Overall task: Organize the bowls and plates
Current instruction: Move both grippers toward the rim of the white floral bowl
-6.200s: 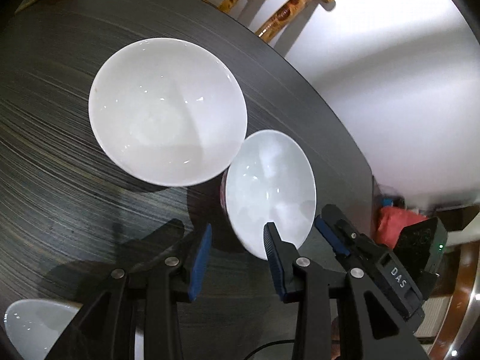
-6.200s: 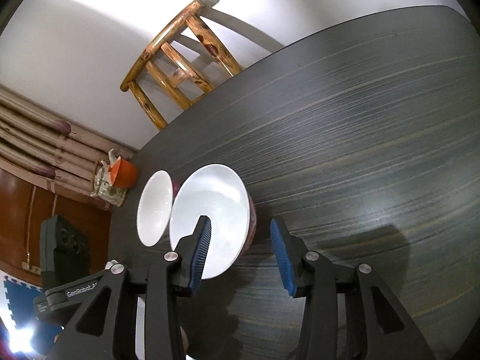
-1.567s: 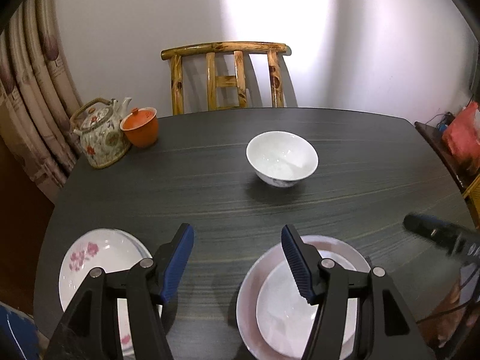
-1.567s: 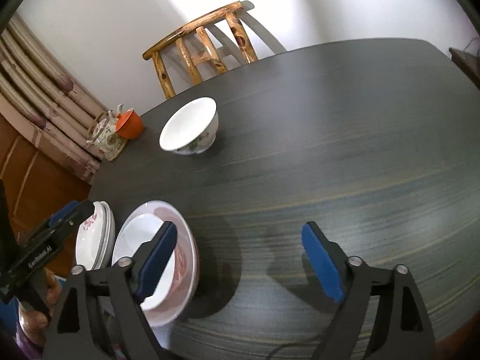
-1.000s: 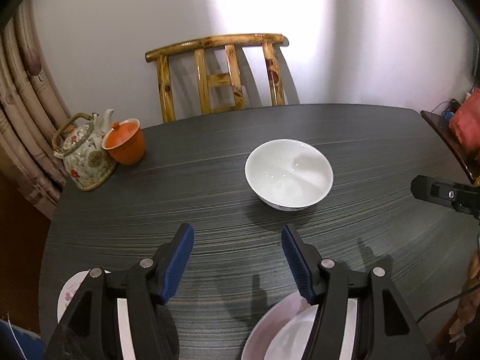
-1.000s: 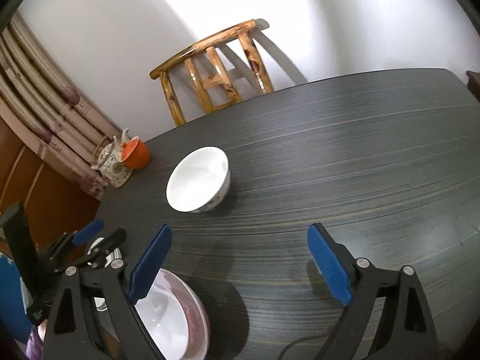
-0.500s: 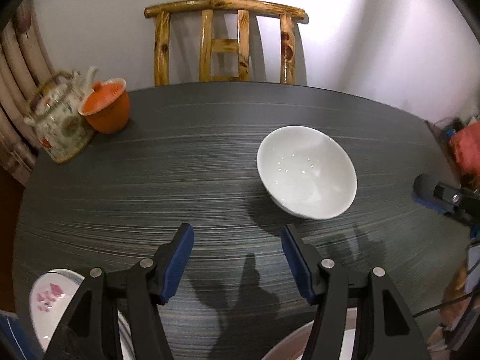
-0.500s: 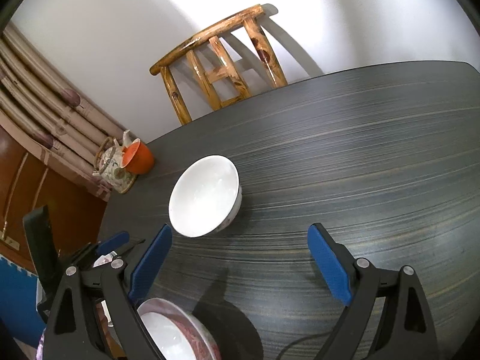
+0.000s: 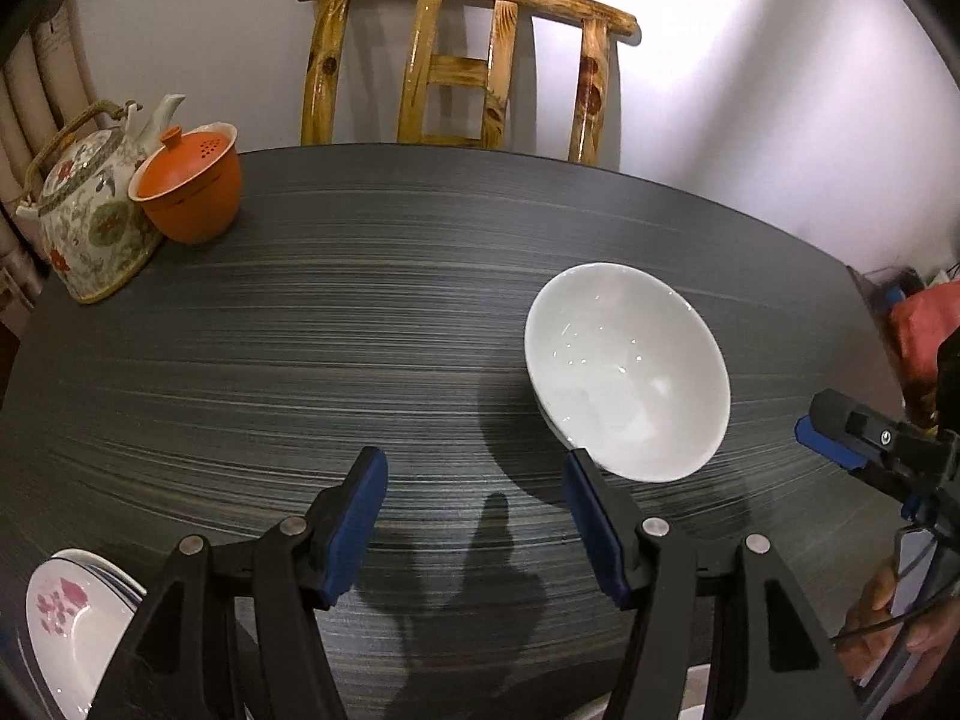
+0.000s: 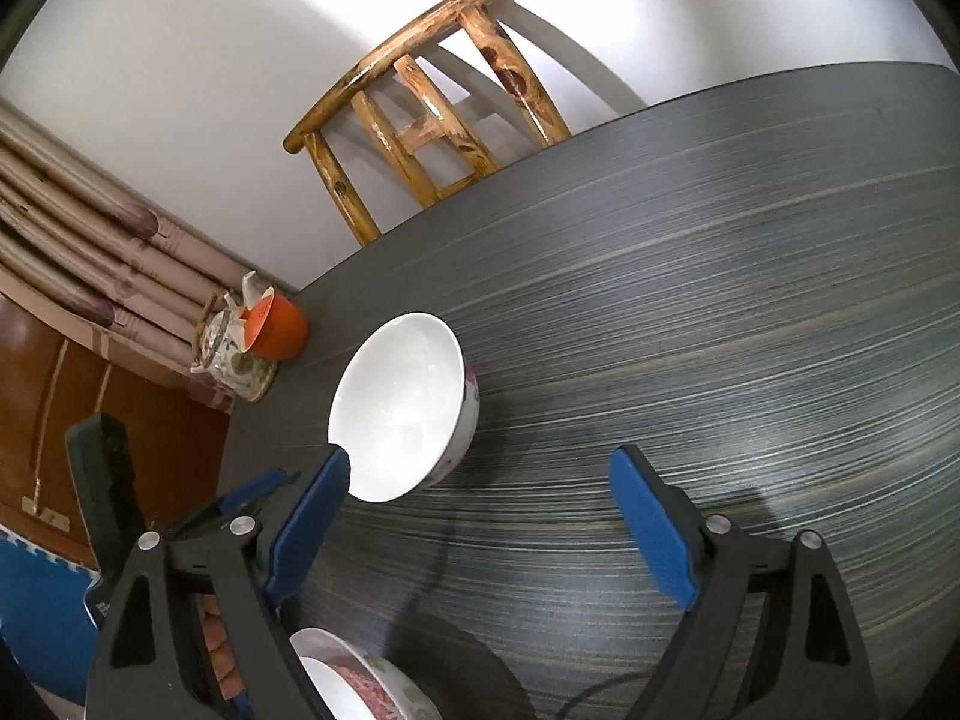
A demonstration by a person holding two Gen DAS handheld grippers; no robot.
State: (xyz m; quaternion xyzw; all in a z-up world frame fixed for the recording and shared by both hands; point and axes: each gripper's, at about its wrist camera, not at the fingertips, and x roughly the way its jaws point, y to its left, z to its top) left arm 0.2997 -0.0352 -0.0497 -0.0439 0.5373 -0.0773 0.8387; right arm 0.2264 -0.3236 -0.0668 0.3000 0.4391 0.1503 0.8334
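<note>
Your left tongs (image 9: 474, 516) gape empty; right tongs (image 10: 480, 516) closing, nothing between. Glossy round white bowl (image 9: 627, 372) on dark streaked surface (image 9: 300, 360).

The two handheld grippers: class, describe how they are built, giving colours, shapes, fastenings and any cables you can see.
The left gripper and the right gripper look alike: two black angular fingers with triangular cut-outs, each tipped with a long blue pad on its inner face. Round silver screw heads mark the joints. A thin dark cable trails below the right gripper.
</note>
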